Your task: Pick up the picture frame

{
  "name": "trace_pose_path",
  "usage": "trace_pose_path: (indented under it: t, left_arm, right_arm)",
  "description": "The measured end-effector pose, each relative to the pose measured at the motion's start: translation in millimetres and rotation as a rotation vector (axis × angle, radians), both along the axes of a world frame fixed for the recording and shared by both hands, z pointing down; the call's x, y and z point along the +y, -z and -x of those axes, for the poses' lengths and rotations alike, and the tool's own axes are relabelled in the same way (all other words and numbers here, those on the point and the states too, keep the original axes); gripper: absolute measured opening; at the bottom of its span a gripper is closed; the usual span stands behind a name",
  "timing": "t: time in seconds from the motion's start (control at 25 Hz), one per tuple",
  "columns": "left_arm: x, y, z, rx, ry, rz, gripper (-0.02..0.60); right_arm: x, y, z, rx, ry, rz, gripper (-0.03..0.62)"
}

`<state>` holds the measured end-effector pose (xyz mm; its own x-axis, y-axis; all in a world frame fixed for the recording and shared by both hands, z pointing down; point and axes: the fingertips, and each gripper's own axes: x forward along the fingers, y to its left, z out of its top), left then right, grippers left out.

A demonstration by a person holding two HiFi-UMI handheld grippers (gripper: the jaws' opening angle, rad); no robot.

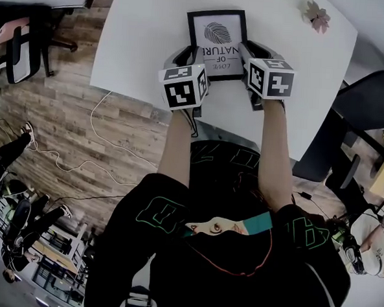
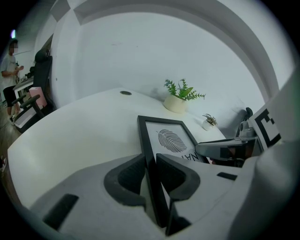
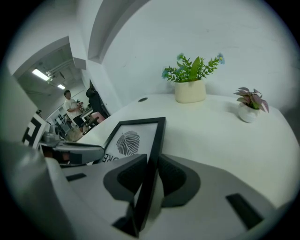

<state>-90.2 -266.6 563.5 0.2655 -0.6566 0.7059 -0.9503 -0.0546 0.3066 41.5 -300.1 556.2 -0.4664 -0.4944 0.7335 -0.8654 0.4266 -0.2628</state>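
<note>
The black picture frame (image 1: 216, 44) lay face up on the white table (image 1: 140, 42), close to the edge nearest the person. Its leaf print and lettering were turned away from them. The person's two forearms reached out over that edge towards it. The left gripper (image 2: 151, 164) had taken the frame's left rail between its dark pads, one pad against the outer side and the other against the inner side by the glass, so it was clamped on the wood. The right gripper (image 3: 152, 164) had the right rail the same way, its pads pressed to either side of that edge. Both tools pointed slantwise down at the near corners of the frame. Whether the frame had left the tabletop I couldn't make out. Farther back on the table stood a green plant (image 3: 192, 79) in a cream pot, and a small pink-leaved plant (image 3: 251, 105) sat well apart from the frame, off to its right.
</note>
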Motion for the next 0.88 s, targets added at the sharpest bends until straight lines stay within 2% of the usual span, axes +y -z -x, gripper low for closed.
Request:
trace_pose_path:
  t: [0.88]
  left_arm:
    - [4,54,-5,-0.036,0.004,-0.122,0.075]
  right_arm:
    - [5,56,-6,-0.008,0.027,-0.150,0.081]
